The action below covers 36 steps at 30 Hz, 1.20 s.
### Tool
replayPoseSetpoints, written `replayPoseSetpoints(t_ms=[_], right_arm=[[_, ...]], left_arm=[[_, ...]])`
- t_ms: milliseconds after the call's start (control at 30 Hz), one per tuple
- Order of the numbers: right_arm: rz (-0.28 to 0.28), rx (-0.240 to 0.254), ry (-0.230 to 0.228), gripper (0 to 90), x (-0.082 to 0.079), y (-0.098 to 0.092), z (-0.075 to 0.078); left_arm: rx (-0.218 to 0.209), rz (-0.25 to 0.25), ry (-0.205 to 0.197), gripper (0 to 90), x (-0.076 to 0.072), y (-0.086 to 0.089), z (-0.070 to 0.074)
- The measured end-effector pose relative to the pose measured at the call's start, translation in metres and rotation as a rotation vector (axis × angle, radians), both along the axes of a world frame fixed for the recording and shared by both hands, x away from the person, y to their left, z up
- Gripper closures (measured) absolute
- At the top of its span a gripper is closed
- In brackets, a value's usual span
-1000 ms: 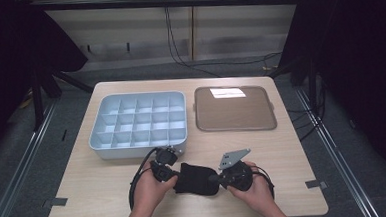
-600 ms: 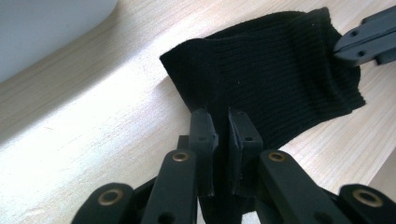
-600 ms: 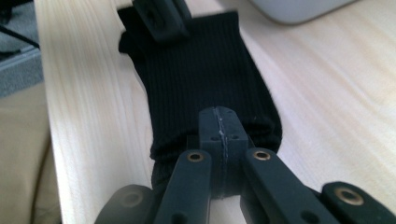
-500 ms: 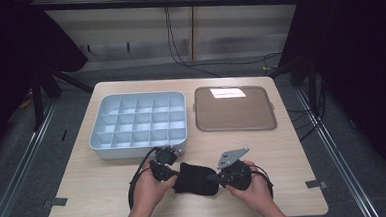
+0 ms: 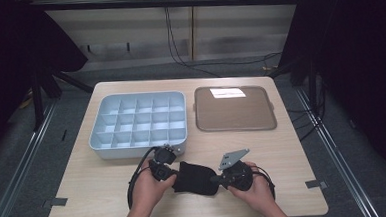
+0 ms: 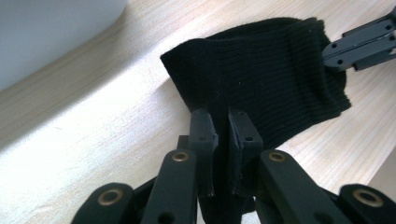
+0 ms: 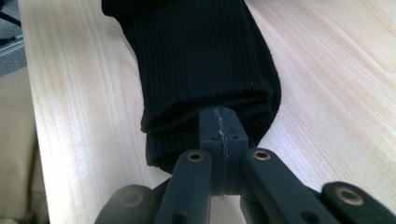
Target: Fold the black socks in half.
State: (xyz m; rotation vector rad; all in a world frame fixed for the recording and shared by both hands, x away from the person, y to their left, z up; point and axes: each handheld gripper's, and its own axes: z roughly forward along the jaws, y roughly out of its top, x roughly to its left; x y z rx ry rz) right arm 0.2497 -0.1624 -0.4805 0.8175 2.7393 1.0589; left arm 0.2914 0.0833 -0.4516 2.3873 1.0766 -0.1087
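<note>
The left gripper (image 5: 165, 166) clamps one end of the black ribbed knit sock (image 5: 195, 177), jaws nearly together with fabric between them; the sock lies on the pale wooden table (image 5: 283, 154) (near edge), and the right gripper (image 5: 223, 177) pinches its other end tight

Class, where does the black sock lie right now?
In the high view the black sock lies near the table's front edge, held between the left gripper and right gripper, just in front of the divided tray.
</note>
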Motion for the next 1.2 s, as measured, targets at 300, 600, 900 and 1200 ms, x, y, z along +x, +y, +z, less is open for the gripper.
replayPoseSetpoints(t_ms=[300, 600, 900, 1200], right_arm=[[-0.002, -0.002, -0.005, 90.0, 0.0, 0.003, -0.001], [0.007, -0.008, -0.013, 90.0, 0.001, 0.006, -0.001], [0.001, -0.003, -0.021, 90.0, 0.002, 0.009, -0.001], [0.009, -0.001, -0.037, 90.0, 0.003, 0.019, -0.002]], left_arm=[[-0.016, -0.013, -0.024, 80.4, -0.002, -0.003, 0.011], [-0.022, -0.054, -0.045, 80.6, -0.005, -0.014, 0.02], [-0.034, -0.066, -0.051, 80.9, -0.007, -0.021, 0.023], [-0.027, -0.081, -0.053, 81.5, -0.009, -0.022, 0.023]])
